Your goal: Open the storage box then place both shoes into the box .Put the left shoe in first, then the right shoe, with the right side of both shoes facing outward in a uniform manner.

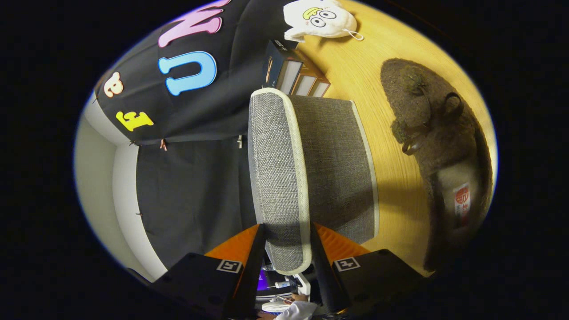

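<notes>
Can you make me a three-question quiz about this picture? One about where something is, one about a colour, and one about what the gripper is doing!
1. Where is the brown fuzzy shoe?
A. Lying on the wooden table
B. Between the gripper's fingers
C. On top of the books

2. What colour is the storage box's fabric lid?
A. Red
B. Grey
C. Green

3. What is the gripper doing?
A. Hanging open in the air
B. Holding the shoe
C. Pinching the lid's edge

Answers:
1. A, the brown fuzzy shoe lies on the wooden table, off to one side of the lid.
2. B, the fabric lid is woven grey with a pale trim.
3. C, the gripper has a finger on each side of the lid's edge.
</notes>
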Demonstrator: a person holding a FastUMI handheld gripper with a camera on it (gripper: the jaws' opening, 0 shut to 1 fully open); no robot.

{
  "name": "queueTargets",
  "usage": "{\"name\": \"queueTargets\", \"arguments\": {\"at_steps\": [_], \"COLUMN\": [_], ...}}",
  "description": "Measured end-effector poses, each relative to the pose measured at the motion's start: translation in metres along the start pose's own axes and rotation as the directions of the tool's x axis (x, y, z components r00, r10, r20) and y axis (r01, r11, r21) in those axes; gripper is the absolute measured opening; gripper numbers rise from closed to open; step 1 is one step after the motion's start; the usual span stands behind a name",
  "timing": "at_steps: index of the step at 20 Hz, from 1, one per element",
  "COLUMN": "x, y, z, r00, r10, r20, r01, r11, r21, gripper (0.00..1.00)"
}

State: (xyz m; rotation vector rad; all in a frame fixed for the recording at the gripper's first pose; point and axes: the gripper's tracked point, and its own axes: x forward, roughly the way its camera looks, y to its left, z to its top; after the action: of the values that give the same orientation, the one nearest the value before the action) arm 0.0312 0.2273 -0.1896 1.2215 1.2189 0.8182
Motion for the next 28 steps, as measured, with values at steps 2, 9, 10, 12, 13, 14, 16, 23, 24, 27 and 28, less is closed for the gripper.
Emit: {"name": "queueTargets", "arguments": {"at_steps": [2,9,10,12,13,14,16,23,24,27,28], "x": [-0.007,-0.01,0.01,-0.003,-0.004,0.0,-0.006,-0.012,-0.011,0.0,0.006], "y": [0.003,0.035,0.025,0.023,0.026,0.027,0.035,0.087,0.097,0.126,0.135], "z": [0.0,-0.01,-0.01,-0.002,-0.007,-0.005,-0.002,-0.016,-0.018,-0.026,-0.029], "r00": [1.0,0.993,0.998,0.998,0.998,0.997,0.995,0.992,0.991,0.99,0.991], "r10": [0.003,0.116,0.061,0.064,0.062,0.072,0.087,0.125,0.133,0.138,0.136], "r20": [0.02,-0.007,0.003,0.012,0.023,0.038,0.044,0.024,0.019,0.005,-0.004], "r01": [-0.004,-0.116,-0.061,-0.064,-0.063,-0.073,-0.089,-0.123,-0.131,-0.137,-0.135], "r11": [1.0,0.992,0.997,0.997,0.997,0.997,0.995,0.991,0.989,0.984,0.981], "r21": [0.025,0.047,0.038,0.039,0.033,0.028,0.033,-0.053,-0.069,-0.112,-0.142], "gripper": [0.47,0.26,0.27,0.05,0.05,0.05,0.05,0.05,0.04,0.04,0.04]}}
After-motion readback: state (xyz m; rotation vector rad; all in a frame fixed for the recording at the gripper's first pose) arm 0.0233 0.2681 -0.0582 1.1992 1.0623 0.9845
